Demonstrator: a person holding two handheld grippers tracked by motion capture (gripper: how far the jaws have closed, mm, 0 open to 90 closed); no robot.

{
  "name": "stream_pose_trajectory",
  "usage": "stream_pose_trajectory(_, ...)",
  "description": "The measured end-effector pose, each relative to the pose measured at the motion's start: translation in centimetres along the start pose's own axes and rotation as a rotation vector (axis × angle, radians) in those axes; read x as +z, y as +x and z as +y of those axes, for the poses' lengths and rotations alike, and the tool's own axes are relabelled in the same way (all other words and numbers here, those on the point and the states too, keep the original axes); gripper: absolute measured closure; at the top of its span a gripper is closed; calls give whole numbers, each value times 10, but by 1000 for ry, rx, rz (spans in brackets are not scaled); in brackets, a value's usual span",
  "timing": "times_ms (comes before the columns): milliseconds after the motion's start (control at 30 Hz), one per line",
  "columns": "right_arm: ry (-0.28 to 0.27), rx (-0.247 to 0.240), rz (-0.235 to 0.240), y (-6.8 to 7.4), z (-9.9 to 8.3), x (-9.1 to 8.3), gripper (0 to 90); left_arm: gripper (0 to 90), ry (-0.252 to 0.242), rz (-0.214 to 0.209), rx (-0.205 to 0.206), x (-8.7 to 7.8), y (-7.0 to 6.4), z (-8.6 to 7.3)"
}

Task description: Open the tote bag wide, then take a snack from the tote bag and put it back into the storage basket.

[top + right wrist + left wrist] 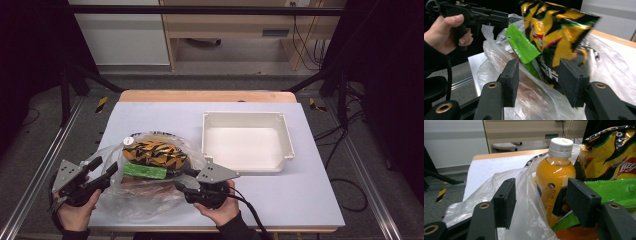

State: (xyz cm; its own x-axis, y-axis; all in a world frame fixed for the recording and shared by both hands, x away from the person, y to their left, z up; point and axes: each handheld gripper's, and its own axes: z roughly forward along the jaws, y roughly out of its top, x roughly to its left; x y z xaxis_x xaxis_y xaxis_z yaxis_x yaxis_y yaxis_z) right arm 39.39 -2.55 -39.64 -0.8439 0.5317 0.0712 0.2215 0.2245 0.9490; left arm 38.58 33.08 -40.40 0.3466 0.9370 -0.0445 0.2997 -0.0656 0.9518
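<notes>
At the left I have the left gripper (pixel 102 170) with its jaws spread, the clear plastic bag (pixel 107 157) bulging up between them but not pinched. Just ahead of those jaws, inside the bag, an orange juice bottle (pixel 555 180) with a white cap stands upright, and right of it, touching, sits the yellow-and-black chip bag (pixel 610 152) above a green packet (pixel 614 191).

From the high view, the bag and its contents lie between my two grippers, on the near left part of a pale sheet (pixel 165 112) that covers the table; a strip of bare wood (pixel 205 95) shows at the far edge.

The right gripper (pixel 182 180) is also spread, at the bag's right side; in the right gripper view plastic film and the chip bag's lower edge lie between the jaws, gripped by neither.

Beyond and to the right of the right gripper stands a white tray (pixel 247 117), well apart from the bag. Around the table I see grey floor, black frame bars, trailing cables and light wooden furniture at the back.
</notes>
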Motion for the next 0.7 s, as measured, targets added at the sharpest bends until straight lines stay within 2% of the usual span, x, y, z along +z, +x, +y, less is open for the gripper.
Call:
stream_pose_trajectory(33, 0, 0, 0, 0, 0, 0, 515, 400, 0, 0, 0, 0, 0, 0)
stream_pose_trajectory(67, 7, -5, 8, 2, 1, 5, 518, 395, -6, -2, -18, -1, 3, -3)
stream_pose_trajectory(233, 17, -2, 21, 6, 2, 17, 532, 390, -1, 10, -26, -2, 10, -9)
stream_pose_trajectory(400, 45, -1, 12, 9, -2, 37, 541, 365, 37, 12, -28, 0, 12, -19)
stream_pose_trajectory(533, 62, 5, 1, 9, -3, 45, 541, 353, 78, 17, -16, 3, 12, -30)
stream_pose_trajectory(700, 77, 19, -4, 9, -5, 53, 522, 341, 98, 10, -29, 6, 13, -39)
